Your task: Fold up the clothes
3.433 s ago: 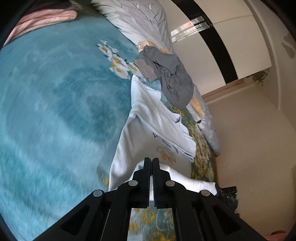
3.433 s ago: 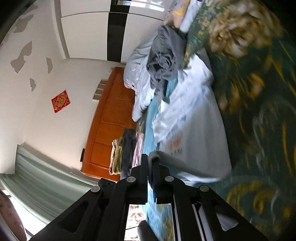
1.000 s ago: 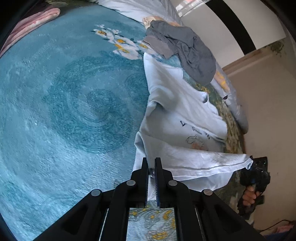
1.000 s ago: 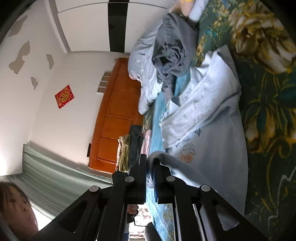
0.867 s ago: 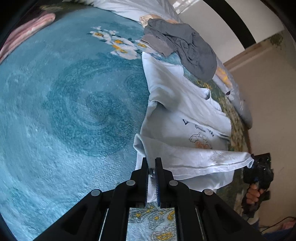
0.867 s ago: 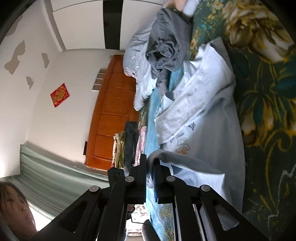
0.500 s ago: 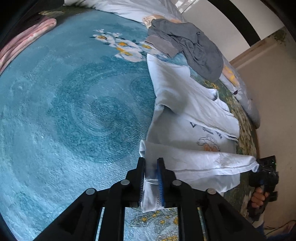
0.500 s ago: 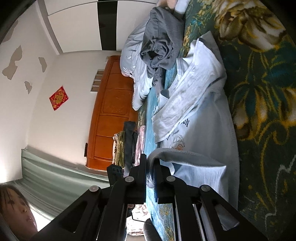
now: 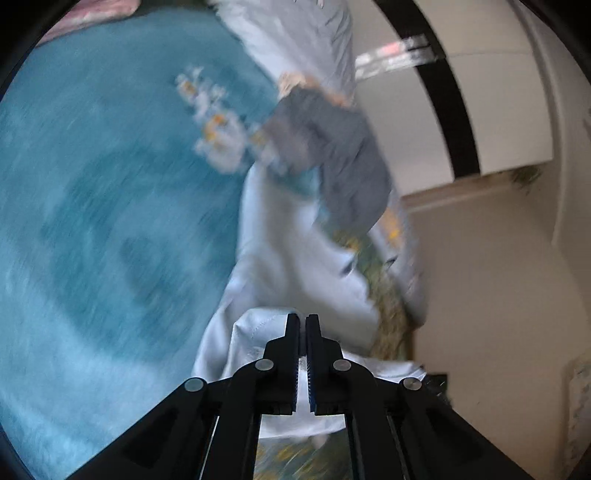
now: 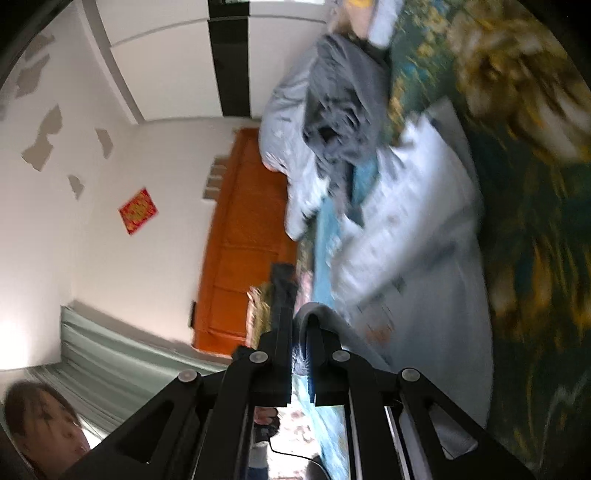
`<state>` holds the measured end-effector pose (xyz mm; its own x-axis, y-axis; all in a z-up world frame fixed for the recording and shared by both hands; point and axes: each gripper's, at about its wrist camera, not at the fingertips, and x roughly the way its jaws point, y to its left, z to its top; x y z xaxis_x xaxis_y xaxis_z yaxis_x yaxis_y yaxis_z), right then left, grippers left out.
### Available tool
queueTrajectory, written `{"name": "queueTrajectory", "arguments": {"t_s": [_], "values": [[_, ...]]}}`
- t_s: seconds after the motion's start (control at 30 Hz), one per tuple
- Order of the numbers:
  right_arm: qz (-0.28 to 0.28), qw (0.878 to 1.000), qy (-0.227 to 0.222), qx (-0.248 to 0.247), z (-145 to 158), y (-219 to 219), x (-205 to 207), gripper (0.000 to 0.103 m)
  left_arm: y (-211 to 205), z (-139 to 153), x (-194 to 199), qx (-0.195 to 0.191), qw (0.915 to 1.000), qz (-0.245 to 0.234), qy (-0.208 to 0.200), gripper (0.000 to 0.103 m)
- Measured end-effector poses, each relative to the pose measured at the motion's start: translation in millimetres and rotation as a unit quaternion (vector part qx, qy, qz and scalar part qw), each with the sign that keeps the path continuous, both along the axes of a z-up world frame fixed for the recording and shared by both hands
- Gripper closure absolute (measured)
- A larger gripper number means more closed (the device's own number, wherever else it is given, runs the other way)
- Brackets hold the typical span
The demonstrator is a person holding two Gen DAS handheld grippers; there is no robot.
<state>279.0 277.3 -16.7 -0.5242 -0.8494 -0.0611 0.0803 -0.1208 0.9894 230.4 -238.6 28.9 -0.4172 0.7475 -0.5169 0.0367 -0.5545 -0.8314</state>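
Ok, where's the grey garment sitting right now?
The grey garment lies crumpled on the bed beyond the white T-shirt, upper middle in the left wrist view, against the pale quilt; the right wrist view shows it top centre.

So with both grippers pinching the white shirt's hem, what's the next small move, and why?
Probably carry the hem forward toward the collar end. The left gripper and right gripper are both shut on the white shirt, its bottom edge is lifted, and the rest lies flat on the bedspread.
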Motion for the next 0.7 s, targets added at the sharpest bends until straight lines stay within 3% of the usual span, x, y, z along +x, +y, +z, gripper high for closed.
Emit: {"name": "queueTrajectory", "arguments": {"t_s": [0.17,0.3,0.5,0.7], "values": [[-0.031,0.999,0.006,-0.012,10,11,-46,0.097,12,7,-61,-0.005,0.9998,0.017,-0.012,0.099],[-0.062,0.998,-0.025,-0.007,2,18,-86,0.097,21,-14,-100,0.008,0.9977,0.042,-0.053,0.099],[-0.097,0.990,-0.069,0.071,-14,17,-121,0.097,24,-48,-125,0.024,0.9910,0.083,-0.103,0.099],[-0.117,0.983,-0.098,0.099,-27,14,-132,0.094,17,-46,-130,0.047,0.9905,0.098,-0.083,0.096]]}}
